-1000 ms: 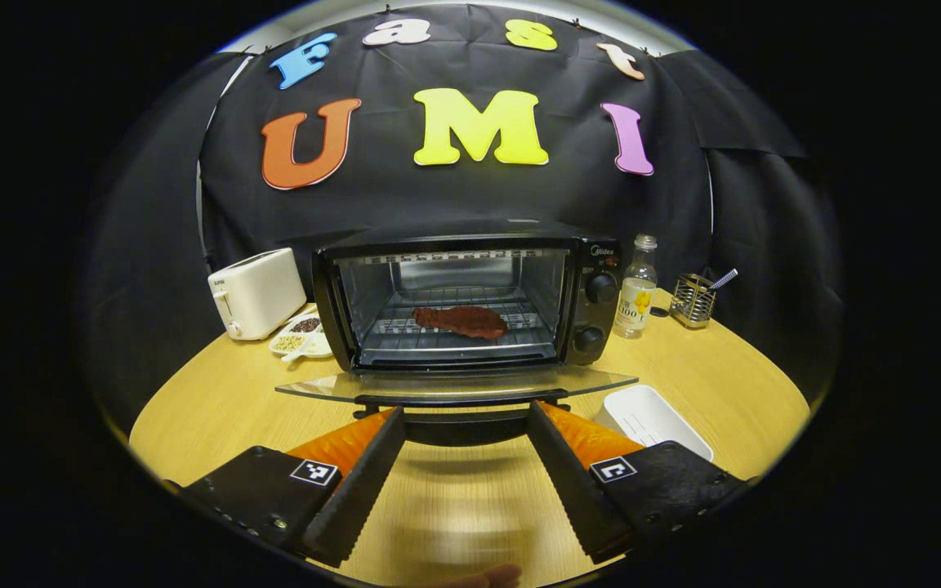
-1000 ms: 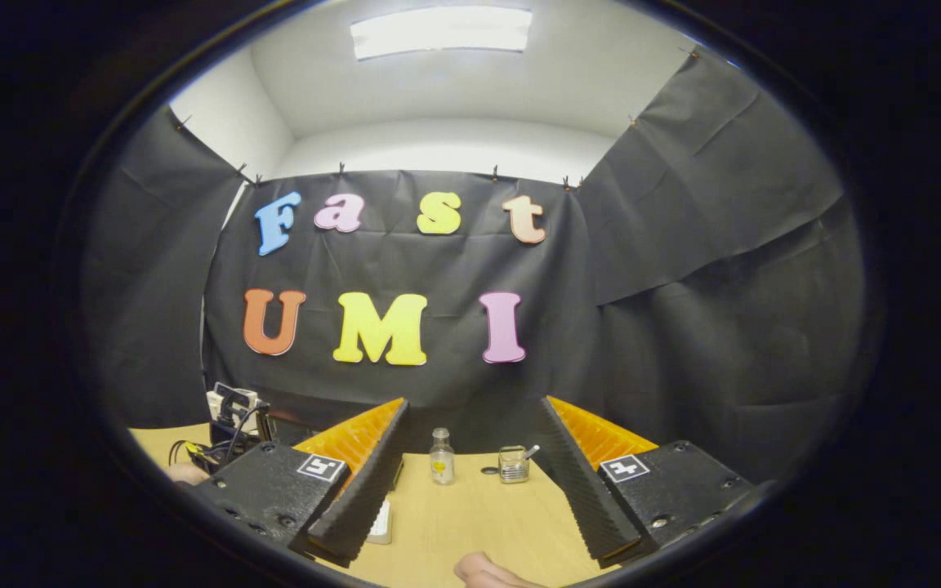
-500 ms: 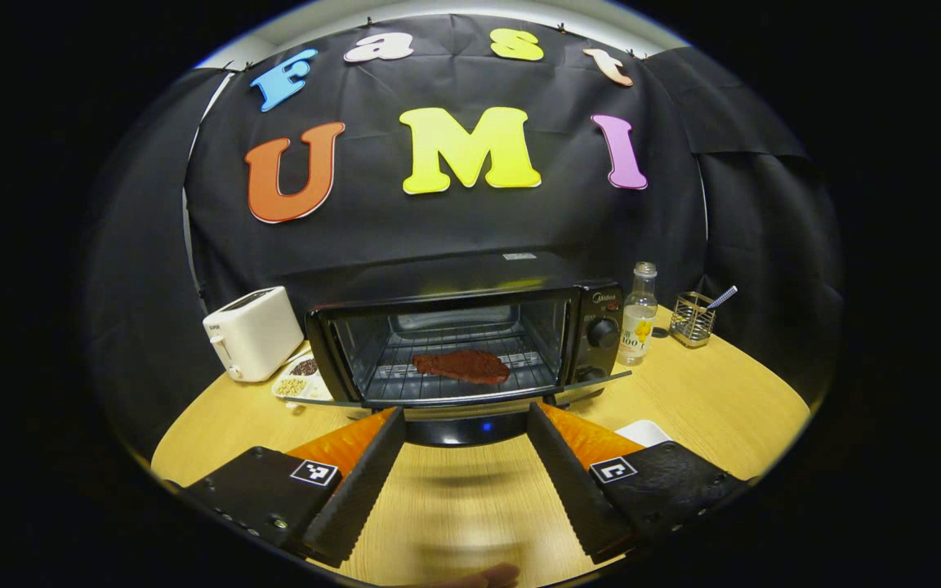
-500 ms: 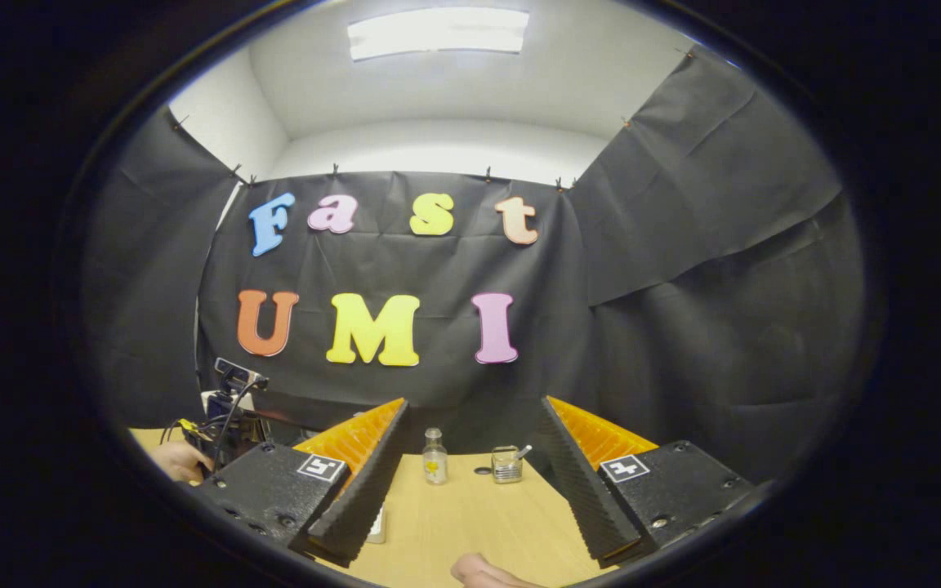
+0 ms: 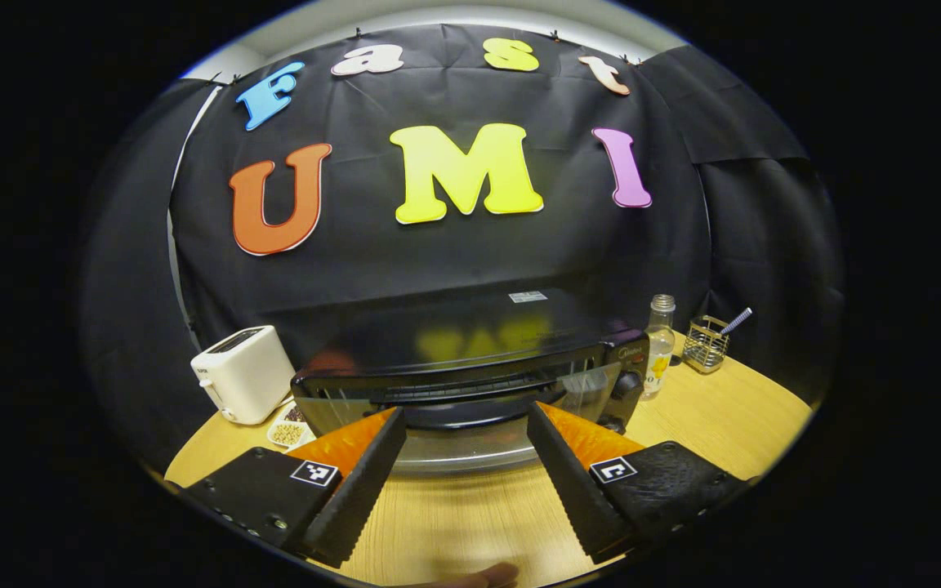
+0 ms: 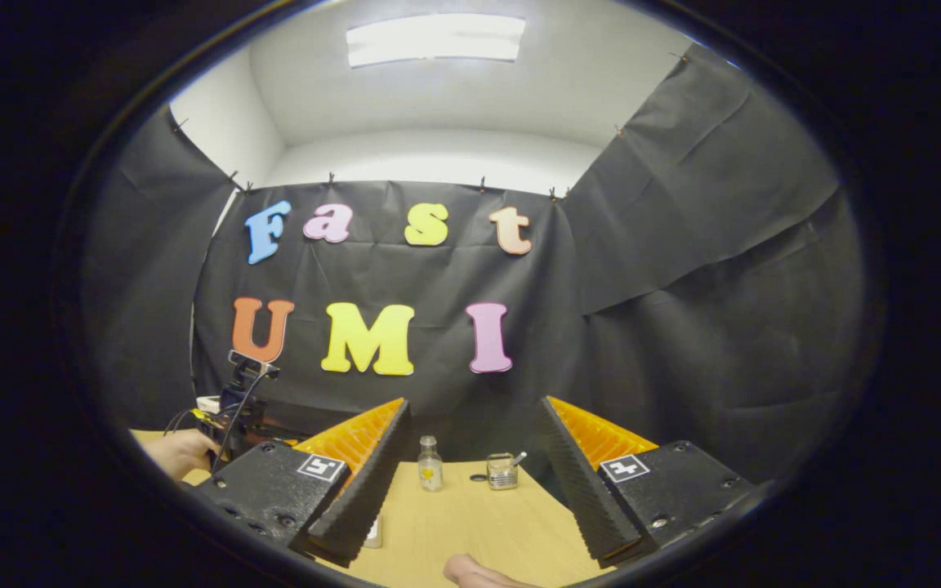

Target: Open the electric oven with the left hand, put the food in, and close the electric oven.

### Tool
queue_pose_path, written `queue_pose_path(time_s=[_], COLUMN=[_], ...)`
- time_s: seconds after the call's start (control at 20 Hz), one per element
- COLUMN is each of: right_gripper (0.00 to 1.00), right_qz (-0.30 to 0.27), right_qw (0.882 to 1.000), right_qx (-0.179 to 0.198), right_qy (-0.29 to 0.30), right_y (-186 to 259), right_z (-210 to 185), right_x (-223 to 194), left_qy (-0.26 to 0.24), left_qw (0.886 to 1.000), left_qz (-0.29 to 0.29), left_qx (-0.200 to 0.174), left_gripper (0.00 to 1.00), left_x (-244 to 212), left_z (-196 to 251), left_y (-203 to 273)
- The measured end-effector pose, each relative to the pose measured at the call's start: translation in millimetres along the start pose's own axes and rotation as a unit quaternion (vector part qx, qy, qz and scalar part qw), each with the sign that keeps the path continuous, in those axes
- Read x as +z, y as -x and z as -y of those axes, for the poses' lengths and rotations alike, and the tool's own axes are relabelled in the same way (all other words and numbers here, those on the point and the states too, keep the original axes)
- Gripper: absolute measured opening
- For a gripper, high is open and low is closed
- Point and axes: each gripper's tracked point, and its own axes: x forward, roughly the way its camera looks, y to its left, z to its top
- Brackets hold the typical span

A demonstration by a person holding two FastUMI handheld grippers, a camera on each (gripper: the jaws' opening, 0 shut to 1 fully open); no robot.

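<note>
The black electric oven [image 5: 470, 335] stands on the round wooden table [image 5: 715, 416]. Its glass door [image 5: 601, 384] is tilted up, almost against the oven front. The door's dark handle [image 5: 470, 418] lies between the spread fingers of my left gripper [image 5: 464, 415], which is open; whether the fingertips touch the door I cannot tell. The reflecting glass hides the food inside. My right gripper [image 6: 474, 408] is open over the table with nothing between its fingers. Far left in the right gripper view, a hand [image 6: 180, 452] holds the other gripper [image 6: 234, 412].
A white toaster [image 5: 242, 374] and a small dish of seeds [image 5: 287, 431] stand left of the oven. A clear bottle [image 5: 660, 335] and a wire holder [image 5: 703, 343] stand to its right, with bottle [image 6: 430, 465] and holder [image 6: 503, 471] ahead of my right gripper.
The oven door has swung up from flat open to nearly closed, with my left gripper rising and moving toward the oven. The meat on the rack is no longer visible. The right gripper barely moved.
</note>
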Motion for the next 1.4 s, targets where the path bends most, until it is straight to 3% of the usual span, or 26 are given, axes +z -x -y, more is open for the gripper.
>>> queue_pose_path(time_s=[0.15,0.35,0.45,0.5,0.55,0.75,0.9,1.1,1.25,1.4], right_gripper=[0.98,0.96,0.98,0.98,0.98,0.98,0.98,0.96,0.98,0.98], right_qz=[0.007,0.000,-0.007,-0.010,-0.018,-0.042,-0.026,-0.033,-0.040,-0.049], right_qw=[1.000,1.000,1.000,1.000,1.000,0.999,0.999,0.999,0.999,0.999], right_qx=[0.014,0.016,0.015,0.013,0.010,0.020,0.029,0.026,0.009,0.022], right_qy=[-0.003,0.003,0.003,0.000,-0.004,-0.013,-0.025,-0.021,-0.005,-0.003], right_y=[1.0,0.5,1.5,3.0,4.3,15.7,28.4,47.2,53.1,62.4], right_z=[-9.1,-14.6,-15.5,-16.5,-17.5,-30.3,-36.6,-35.6,-18.7,-19.6], right_x=[-1.4,-5.4,-7.8,-7.4,-8.4,-8.2,9.4,11.7,13.5,9.7], left_qy=[0.030,0.024,0.050,0.059,0.061,0.052,0.051,0.045,0.039,0.007], left_qw=[0.999,0.999,0.997,0.996,0.995,0.993,0.986,0.976,0.982,0.981], left_qz=[0.011,0.044,0.062,0.068,0.080,0.107,0.147,0.202,0.178,0.179], left_qx=[-0.003,0.015,-0.013,-0.025,-0.024,0.011,0.052,0.062,0.052,0.069], left_gripper=[0.96,0.96,0.96,0.87,0.94,0.94,0.94,0.94,0.94,0.96], left_x=[16.3,42.5,58.4,66.1,73.9,83.2,97.4,104.0,81.4,83.1], left_z=[3.0,-2.7,14.5,22.7,21.7,11.9,3.9,17.5,32.3,23.5], left_y=[10.1,55.9,88.8,110.4,131.7,218.0,283.9,355.8,374.0,384.2])
